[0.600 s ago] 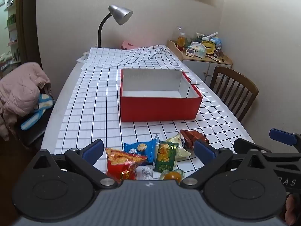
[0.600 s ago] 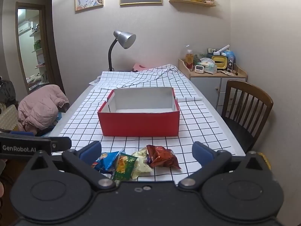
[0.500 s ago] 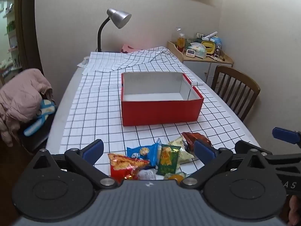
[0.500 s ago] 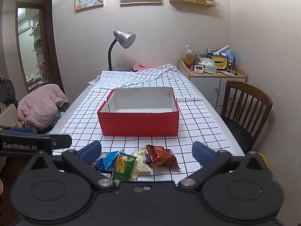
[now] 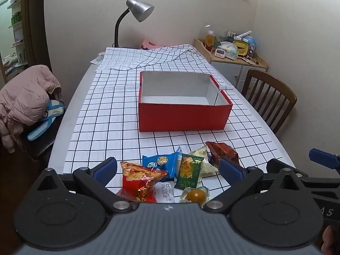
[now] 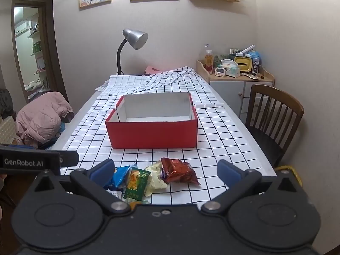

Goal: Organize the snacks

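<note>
A pile of snack packets lies on the checked tablecloth near the table's front edge: a red chip bag (image 5: 140, 182), a blue cookie packet (image 5: 161, 162), a green packet (image 5: 188, 171), a pale packet (image 5: 205, 163), a brown-red foil packet (image 5: 223, 153) and a small orange sweet (image 5: 196, 195). An empty red box (image 5: 182, 116) stands behind them. My left gripper (image 5: 167, 167) is open above the pile. My right gripper (image 6: 165, 170) is open too, over the brown-red packet (image 6: 178, 171), green packet (image 6: 135, 183) and blue packet (image 6: 120, 175). The red box (image 6: 153, 133) also shows there.
A desk lamp (image 5: 136, 14) stands at the table's far end. A wooden chair (image 6: 274, 114) is on the right, beside a cabinet (image 6: 233, 78) with clutter. A pink jacket (image 5: 25, 97) lies over a chair on the left.
The left gripper has shifted a little back and up over the snack pile; the right gripper has barely moved. Both stay open.
</note>
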The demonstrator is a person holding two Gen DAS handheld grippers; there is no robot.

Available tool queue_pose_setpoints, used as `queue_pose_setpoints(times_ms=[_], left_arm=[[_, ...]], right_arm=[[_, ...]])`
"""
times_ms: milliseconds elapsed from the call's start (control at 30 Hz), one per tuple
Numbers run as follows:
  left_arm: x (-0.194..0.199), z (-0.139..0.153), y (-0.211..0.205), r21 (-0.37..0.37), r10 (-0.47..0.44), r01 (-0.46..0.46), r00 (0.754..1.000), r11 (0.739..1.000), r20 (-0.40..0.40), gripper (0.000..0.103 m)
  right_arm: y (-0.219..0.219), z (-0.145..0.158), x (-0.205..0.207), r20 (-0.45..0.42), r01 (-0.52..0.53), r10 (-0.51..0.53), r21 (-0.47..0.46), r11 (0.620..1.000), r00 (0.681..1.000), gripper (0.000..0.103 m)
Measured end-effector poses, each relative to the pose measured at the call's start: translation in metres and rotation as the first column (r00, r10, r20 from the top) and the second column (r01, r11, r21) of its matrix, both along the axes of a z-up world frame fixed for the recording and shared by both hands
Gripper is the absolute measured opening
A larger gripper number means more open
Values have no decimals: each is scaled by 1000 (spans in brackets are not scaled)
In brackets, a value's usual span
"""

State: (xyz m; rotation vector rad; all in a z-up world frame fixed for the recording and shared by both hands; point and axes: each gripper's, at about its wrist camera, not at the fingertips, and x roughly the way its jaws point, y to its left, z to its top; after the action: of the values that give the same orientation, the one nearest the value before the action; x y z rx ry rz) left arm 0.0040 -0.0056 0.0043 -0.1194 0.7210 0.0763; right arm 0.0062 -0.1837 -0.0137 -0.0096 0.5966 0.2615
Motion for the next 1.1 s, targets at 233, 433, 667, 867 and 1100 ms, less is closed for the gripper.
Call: queue_pose_setpoints(times_ms=[233,433,667,867,1100], left_arm=[[-4,6,-2,5,-4,3,1000,1000,29,103],[-7,7,-3,12,-3,2,999,1000,46,103],[-11,9,-4,18,-4,3,998,1000,69,103],[-13,11,-4,24,-7,5,997,1000,83,103],[-17,12,-6,34,-7,4,995,999,98,103]], right_arm=[[-3,0,-3,12,17,-17,12,1000,1000,103],[-4,0,-5,21,22,-22,19,1000,1000,103],[-5,3,-8,35,24,-24,25,999,999,103],[-5,4,-10,45,28,-29,28,999,999,103],[-4,4,-12,55,28,-30,29,999,998,103]])
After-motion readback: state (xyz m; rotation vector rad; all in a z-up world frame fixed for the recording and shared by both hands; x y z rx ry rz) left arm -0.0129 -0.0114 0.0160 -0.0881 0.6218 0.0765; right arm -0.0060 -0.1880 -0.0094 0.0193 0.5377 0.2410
